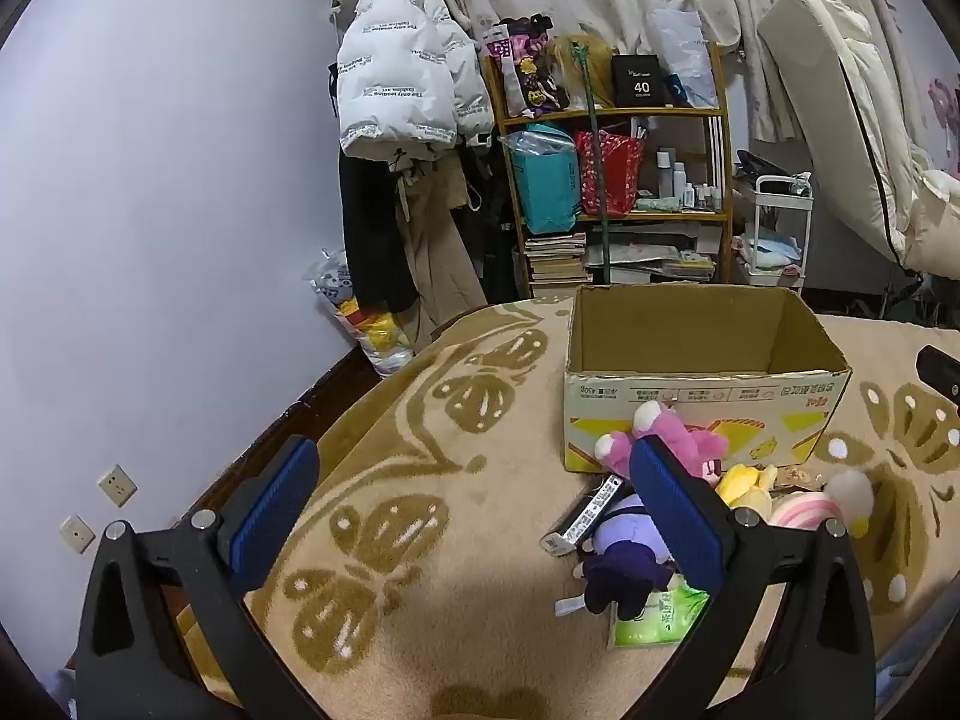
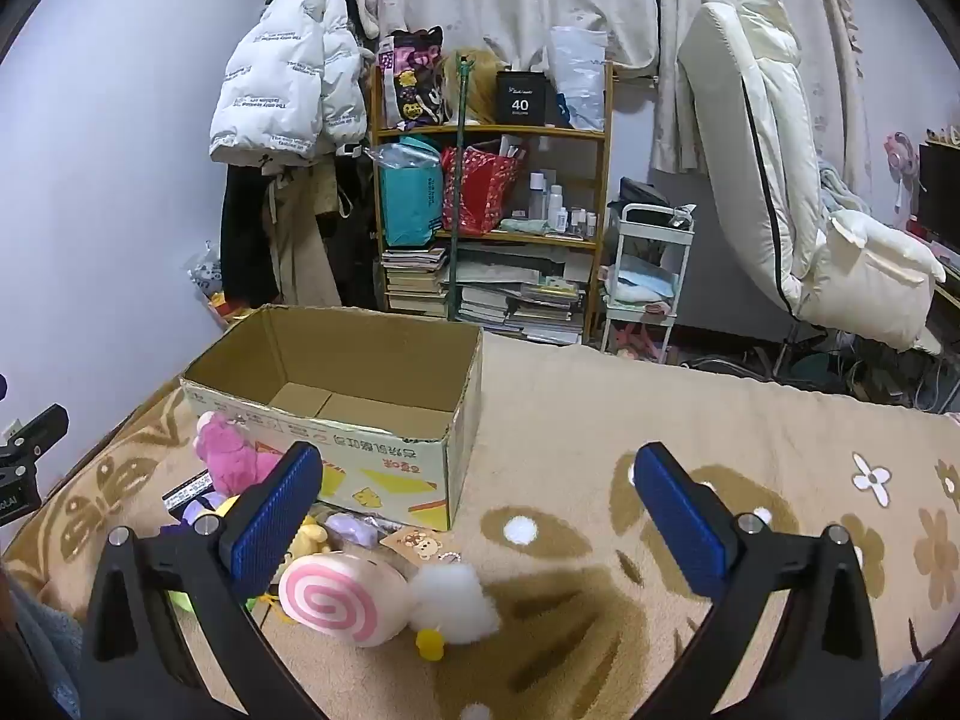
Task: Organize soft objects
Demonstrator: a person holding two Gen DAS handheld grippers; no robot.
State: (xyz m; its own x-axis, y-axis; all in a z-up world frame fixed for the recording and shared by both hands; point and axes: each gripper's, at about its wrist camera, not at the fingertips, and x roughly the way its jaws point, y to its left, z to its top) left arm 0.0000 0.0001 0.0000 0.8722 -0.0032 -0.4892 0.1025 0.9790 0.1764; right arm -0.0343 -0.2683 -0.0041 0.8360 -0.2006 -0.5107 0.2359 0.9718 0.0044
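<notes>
Both grippers tilt gently downward over the bed (image 2: 660,396), jaws spread wide and holding nothing. From the left gripper (image 1: 474,510), the soft toys (image 1: 678,438) lie at two o'clock against the empty cardboard box (image 1: 708,414). From the right gripper (image 2: 474,510), they lie at nine o'clock.

My left gripper's finger (image 1: 678,516) hides part of the purple plush (image 1: 618,564). I can't read the green packet (image 1: 651,621) under it, and the box print (image 1: 708,393) is too small
</notes>
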